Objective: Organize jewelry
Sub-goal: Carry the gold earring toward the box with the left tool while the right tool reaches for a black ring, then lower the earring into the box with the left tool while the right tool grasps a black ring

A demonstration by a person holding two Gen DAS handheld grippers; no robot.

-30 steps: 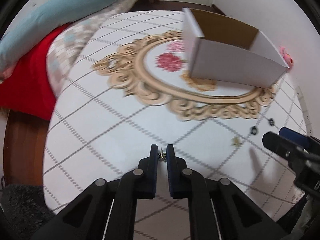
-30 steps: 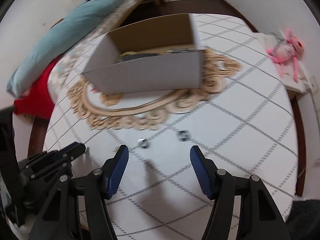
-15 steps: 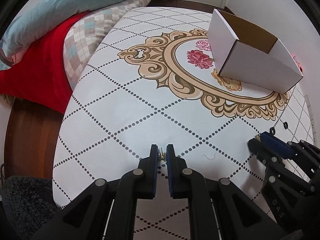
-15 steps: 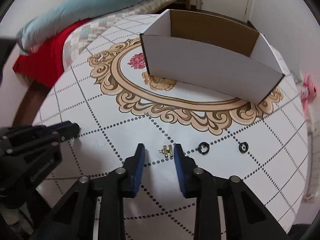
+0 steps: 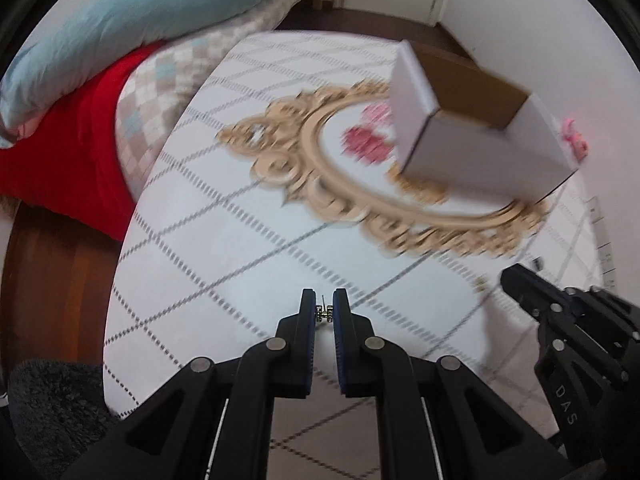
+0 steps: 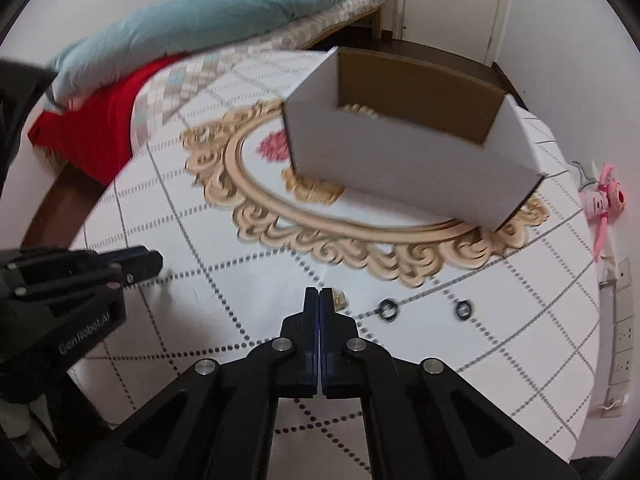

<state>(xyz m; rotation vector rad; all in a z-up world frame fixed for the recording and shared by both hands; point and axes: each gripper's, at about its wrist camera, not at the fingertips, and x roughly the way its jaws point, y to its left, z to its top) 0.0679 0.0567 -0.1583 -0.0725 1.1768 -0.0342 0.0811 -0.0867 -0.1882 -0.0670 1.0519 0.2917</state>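
Observation:
My left gripper [image 5: 324, 304] is shut on a small gold earring [image 5: 324, 314] and holds it above the table's near edge. My right gripper [image 6: 319, 300] is shut, and a gold earring [image 6: 340, 299] shows just right of its tips; I cannot tell if it is gripped or lies on the table. Two black rings [image 6: 387, 309] [image 6: 463, 309] lie on the tablecloth to its right. An open white cardboard box [image 6: 408, 160] stands on the gold-ornament pattern at the back; it also shows in the left wrist view [image 5: 476, 140].
The round table [image 6: 500, 320] has a white dotted-grid cloth. A bed with a red blanket [image 5: 72, 152] and blue duvet [image 5: 140, 28] lies to the left. A pink toy [image 6: 604, 200] hangs at the right wall. The other gripper shows in each view: right [image 5: 516, 280], left [image 6: 152, 260].
My right gripper has closed fully at the gold earring on the table. My left gripper still holds its earring and has shifted; both views are blurred by motion.

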